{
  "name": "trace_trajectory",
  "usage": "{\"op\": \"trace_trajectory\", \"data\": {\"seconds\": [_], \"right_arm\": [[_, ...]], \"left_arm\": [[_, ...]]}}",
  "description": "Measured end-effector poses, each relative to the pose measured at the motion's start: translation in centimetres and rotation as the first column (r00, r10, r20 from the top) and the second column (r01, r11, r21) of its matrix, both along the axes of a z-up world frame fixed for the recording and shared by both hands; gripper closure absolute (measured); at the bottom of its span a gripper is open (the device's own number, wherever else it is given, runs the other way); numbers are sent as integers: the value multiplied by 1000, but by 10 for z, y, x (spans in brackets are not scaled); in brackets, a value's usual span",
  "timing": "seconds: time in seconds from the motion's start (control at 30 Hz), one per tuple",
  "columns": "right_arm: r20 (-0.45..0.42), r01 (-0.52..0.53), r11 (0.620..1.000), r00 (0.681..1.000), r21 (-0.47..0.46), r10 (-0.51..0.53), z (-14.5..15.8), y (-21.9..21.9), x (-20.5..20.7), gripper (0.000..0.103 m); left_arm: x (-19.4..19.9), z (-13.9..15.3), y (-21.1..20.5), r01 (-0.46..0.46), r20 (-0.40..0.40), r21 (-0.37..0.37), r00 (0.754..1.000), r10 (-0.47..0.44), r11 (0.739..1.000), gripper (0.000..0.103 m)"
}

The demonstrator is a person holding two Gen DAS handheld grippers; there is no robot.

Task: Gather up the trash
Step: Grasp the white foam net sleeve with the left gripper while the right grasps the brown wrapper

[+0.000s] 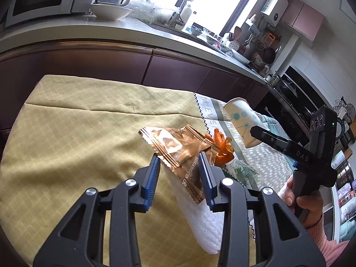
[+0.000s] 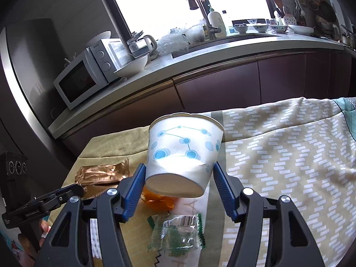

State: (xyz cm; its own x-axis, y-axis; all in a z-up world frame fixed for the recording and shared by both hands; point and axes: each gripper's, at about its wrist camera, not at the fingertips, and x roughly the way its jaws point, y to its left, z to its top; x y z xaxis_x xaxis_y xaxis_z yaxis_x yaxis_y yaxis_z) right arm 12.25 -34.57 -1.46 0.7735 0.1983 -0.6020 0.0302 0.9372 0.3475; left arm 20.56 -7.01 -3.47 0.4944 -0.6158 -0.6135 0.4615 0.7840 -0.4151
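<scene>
Kitchen counter along a bright window

A pale countertop [image 2: 200,60] runs over dark maroon cabinet doors [image 2: 218,86]. At its left stand a white microwave [image 2: 77,82] and a white bowl [image 2: 131,65]; far right, bowls and hanging utensils [image 2: 311,4]. The window [image 2: 155,2] glares with daylight. Near, a yellow-green patterned cloth [image 1: 77,115] covers a table.

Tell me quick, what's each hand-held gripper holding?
Left hand-held gripper: closed on the wrapper.
Right hand-held gripper: closed on the cup.
</scene>
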Motion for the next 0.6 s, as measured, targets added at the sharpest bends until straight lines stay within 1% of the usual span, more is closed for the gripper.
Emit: {"op": "trace_trajectory", "data": {"seconds": [0.07, 0.13, 0.27, 0.37, 0.4, 0.43, 0.47, 0.5, 0.6], "right_arm": [[16, -27, 1000, 999, 2, 27, 5, 7, -7, 43], [25, -54, 998, 998, 8, 54, 9, 14, -14, 43], [29, -96, 995, 995, 16, 95, 11, 23, -25, 43], [25, -109, 994, 994, 23, 108, 10, 28, -30, 43], [25, -113, 993, 993, 25, 112, 10, 29, -32, 43], [23, -115, 993, 993, 25, 115, 9, 30, -34, 43], [22, -118, 993, 993, 25, 118, 8, 32, -36, 43], [20, -122, 992, 992, 26, 122, 8, 33, -36, 43], [12, -126, 992, 992, 26, 126, 5, 36, -39, 43]], "left_arm": [[-7, 1, 6, 4, 0, -11, 1000, -4, 1000, 69], [-14, 0, 12, -3, 0, -10, 1000, 3, 1000, 72], [-27, -2, 23, 1, -2, -26, 1000, -1, 1000, 72], [-35, -5, 29, 17, -27, -42, 999, -19, 999, 73], [-36, -8, 30, 22, -39, -41, 999, -23, 999, 66], [-37, -11, 31, 26, -47, -42, 999, -28, 999, 63], [-38, -14, 30, 28, -52, -40, 998, -30, 999, 57], [-38, -17, 30, 33, -56, -38, 998, -36, 999, 55], [-36, -21, 23, 47, -77, -42, 996, -50, 998, 53]]}}
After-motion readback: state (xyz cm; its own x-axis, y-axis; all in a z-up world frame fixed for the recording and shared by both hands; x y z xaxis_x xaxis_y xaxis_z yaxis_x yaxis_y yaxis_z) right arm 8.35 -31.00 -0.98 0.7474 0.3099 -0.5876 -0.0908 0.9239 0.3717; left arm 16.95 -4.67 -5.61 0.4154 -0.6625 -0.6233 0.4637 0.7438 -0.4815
